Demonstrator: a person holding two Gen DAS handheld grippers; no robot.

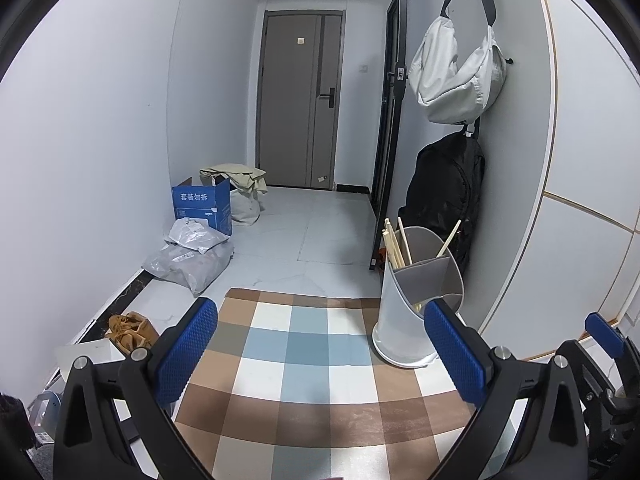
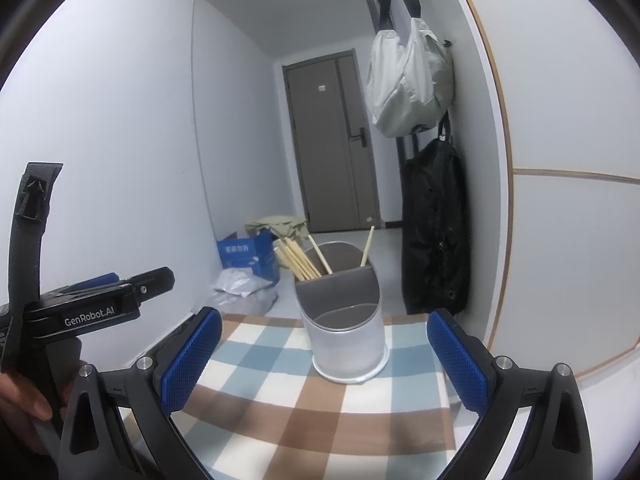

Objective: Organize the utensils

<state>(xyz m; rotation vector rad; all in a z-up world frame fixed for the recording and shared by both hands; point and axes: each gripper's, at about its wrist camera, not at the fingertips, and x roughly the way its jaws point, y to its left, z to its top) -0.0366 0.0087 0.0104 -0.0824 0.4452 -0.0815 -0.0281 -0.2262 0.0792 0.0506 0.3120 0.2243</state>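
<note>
A white utensil holder [image 1: 416, 304] with a grey divider stands on the checkered cloth [image 1: 304, 376] at its far right. Several wooden chopsticks [image 1: 396, 246] lean in its far compartment. In the right wrist view the holder [image 2: 346, 340] stands straight ahead, with the chopsticks [image 2: 298, 260] in the back part and the front compartment empty. My left gripper [image 1: 334, 352] is open and empty above the cloth, left of the holder. My right gripper [image 2: 324, 360] is open and empty, with the holder between and beyond its fingers.
A white bag [image 1: 456, 76] and a black backpack [image 1: 444, 196] hang on the right wall behind the holder. A blue box [image 1: 204, 206], plastic parcels [image 1: 188, 256] and a brown item [image 1: 132, 330] lie on the floor at left. A closed door [image 1: 300, 100] is at the back.
</note>
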